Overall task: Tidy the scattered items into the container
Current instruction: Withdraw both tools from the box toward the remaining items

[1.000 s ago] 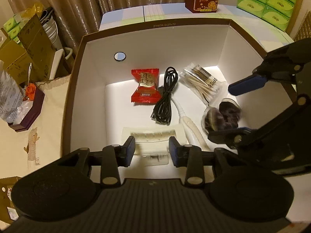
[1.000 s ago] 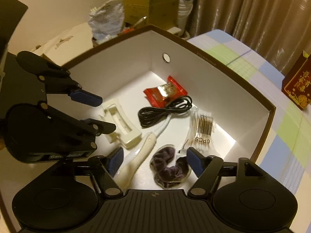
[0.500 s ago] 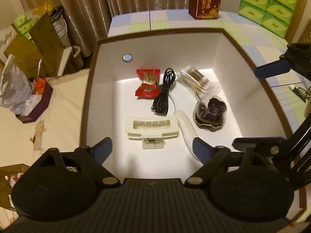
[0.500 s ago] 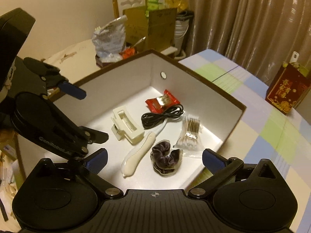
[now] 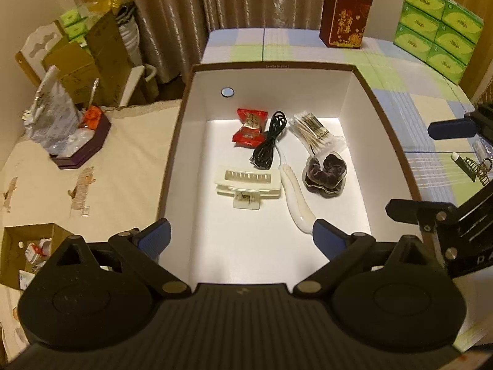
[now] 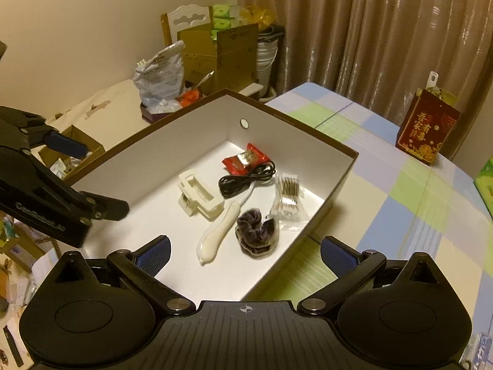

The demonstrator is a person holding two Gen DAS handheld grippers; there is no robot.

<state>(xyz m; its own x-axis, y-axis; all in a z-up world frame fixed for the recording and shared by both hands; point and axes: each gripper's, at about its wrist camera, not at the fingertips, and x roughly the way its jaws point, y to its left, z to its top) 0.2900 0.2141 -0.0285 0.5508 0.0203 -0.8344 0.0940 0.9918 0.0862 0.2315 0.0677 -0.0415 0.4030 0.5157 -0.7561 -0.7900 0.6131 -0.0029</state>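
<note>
A white box with a brown rim (image 5: 175, 141) (image 6: 339, 185) holds a cream hair clip (image 5: 248, 182) (image 6: 200, 197), a red snack packet (image 5: 249, 128) (image 6: 243, 162), a black cable (image 5: 268, 148) (image 6: 243, 178), a cotton swab pack (image 5: 317, 134) (image 6: 288, 200), a dark scrunchie (image 5: 326, 174) (image 6: 257, 229) and a white handled tool (image 5: 297, 203) (image 6: 220, 234). My left gripper (image 5: 242, 239) is open and empty above the box's near end. My right gripper (image 6: 245, 254) is open and empty above the box's near right corner. A dark claw clip (image 5: 479, 169) and a small tube (image 5: 460, 162) lie on the cloth right of the box.
A red gift bag (image 5: 345, 21) (image 6: 426, 126) stands on the checked cloth behind the box. Green tissue packs (image 5: 440, 24) are stacked at the far right. Cardboard boxes (image 6: 222, 52), a plastic bag (image 5: 52, 117) and a dark tray (image 5: 89, 145) sit to the left.
My left gripper let go of the cream hair clip in the box and opened wide. Both grippers rose and pulled back from the box. The right gripper opened wider.
</note>
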